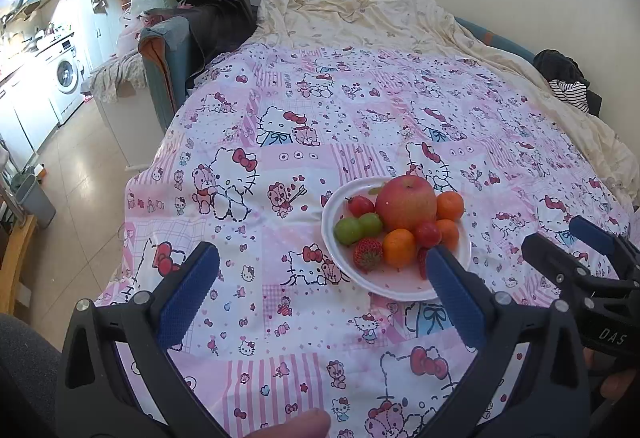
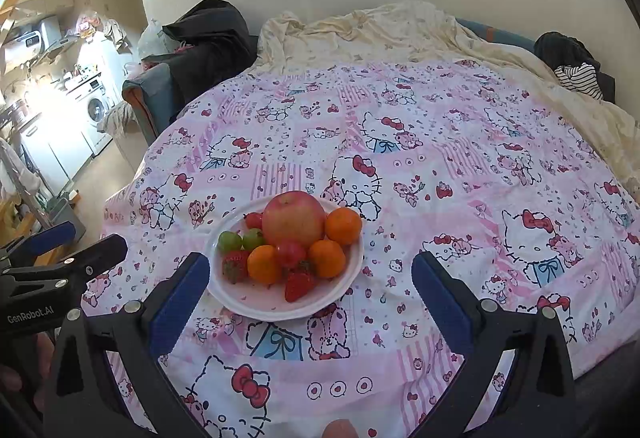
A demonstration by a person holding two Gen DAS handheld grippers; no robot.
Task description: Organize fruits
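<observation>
1. A white plate [image 1: 396, 288] sat on a bed covered by a pink cartoon-print quilt [image 1: 280, 166], in the lower centre-right of the left wrist frame and the lower centre-left of the right wrist frame.
2. The plate held one large apple [image 2: 294, 218], three oranges, two green grapes, red cherry tomatoes and two strawberries, all piled together and touching.
3. The apple occupied the far side of the plate; one strawberry [image 2: 298, 284] lay at the near edge.
4. The left gripper [image 1: 320, 270] was spread wide with nothing between its fingers. In its own view, its right-hand finger overlapped the near right edge of the plate.
5. The right gripper [image 2: 310, 278] was likewise spread wide and held nothing. In its own view, its left-hand finger overlapped the near left rim of the plate.
6. Each gripper appeared at the side edge of the other's view.
7. A cream blanket [image 1: 360, 18] lay bunched at the far end of the bed, against the wall.
8. A washing machine [image 1: 66, 76] stood at the left of the frame.
</observation>
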